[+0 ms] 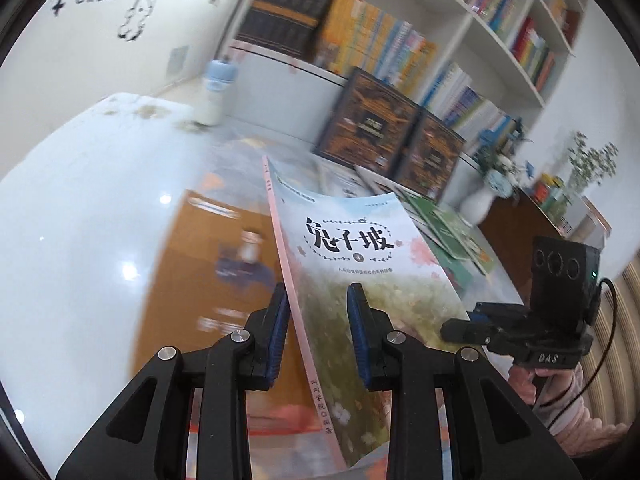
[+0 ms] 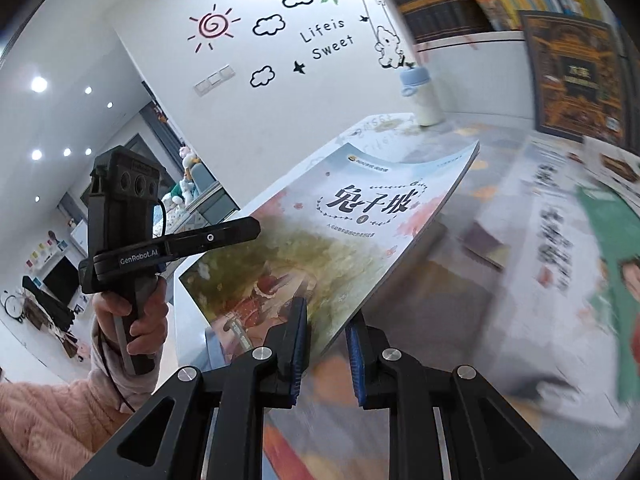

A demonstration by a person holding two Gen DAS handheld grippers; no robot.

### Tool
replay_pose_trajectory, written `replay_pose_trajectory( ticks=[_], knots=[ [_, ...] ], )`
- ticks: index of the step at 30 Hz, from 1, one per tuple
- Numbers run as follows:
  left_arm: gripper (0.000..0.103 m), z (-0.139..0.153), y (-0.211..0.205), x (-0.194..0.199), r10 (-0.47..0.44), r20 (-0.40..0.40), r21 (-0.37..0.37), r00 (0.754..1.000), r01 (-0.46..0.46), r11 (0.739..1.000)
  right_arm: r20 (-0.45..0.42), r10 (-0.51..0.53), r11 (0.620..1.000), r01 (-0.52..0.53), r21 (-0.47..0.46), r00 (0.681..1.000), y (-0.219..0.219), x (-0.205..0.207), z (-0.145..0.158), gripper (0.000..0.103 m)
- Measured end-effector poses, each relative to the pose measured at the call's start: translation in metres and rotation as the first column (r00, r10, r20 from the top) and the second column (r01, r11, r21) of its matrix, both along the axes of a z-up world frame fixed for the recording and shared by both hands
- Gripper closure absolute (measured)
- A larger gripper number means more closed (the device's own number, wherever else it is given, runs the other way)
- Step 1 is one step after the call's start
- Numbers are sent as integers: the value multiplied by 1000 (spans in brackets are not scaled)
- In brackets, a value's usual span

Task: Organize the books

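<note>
A pale paperback book (image 1: 360,236) with a pink spine and a painted meadow cover hangs tilted above the glossy table (image 1: 80,200). My left gripper (image 1: 320,320) is shut on its spine edge, blue pads on either side. In the right wrist view the same book (image 2: 360,216) is clamped at its near corner by my right gripper (image 2: 326,344), also shut. Each gripper shows in the other's view: the right gripper (image 1: 456,326) reaches to the book's right edge, and the left gripper (image 2: 244,228) reaches to its left edge, held by a hand in a pink sleeve.
An orange book (image 1: 192,260) and green books (image 1: 452,232) lie flat on the table under and beyond the lifted one. Dark boxed sets (image 1: 372,120) stand against a filled white bookshelf (image 1: 480,20). A blue-capped bottle (image 1: 214,92) and a white vase (image 1: 476,200) stand nearby.
</note>
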State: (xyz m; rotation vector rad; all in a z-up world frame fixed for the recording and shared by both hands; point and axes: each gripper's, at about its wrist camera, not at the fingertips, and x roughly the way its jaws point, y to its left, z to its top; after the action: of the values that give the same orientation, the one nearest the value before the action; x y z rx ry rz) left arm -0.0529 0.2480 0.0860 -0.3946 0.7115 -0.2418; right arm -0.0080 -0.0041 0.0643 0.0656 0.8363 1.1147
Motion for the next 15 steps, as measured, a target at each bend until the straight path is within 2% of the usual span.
replay_pose_trajectory(
  ticks=[6,10,15],
  knots=[
    [77,-15,43,8,73,-23,13,997,-73,997,-31,10,1000,-10,-11,999,50,6,-15,85],
    [76,-33,50,19,72,-63,51,995,-69,996,-40,8,998,-10,-55,999,69,6,-31,84],
    [76,-51,58,28,71,-99,24,993,-69,997,-23,-4,996,1,-93,1000,77,5,-39,84]
  ],
)
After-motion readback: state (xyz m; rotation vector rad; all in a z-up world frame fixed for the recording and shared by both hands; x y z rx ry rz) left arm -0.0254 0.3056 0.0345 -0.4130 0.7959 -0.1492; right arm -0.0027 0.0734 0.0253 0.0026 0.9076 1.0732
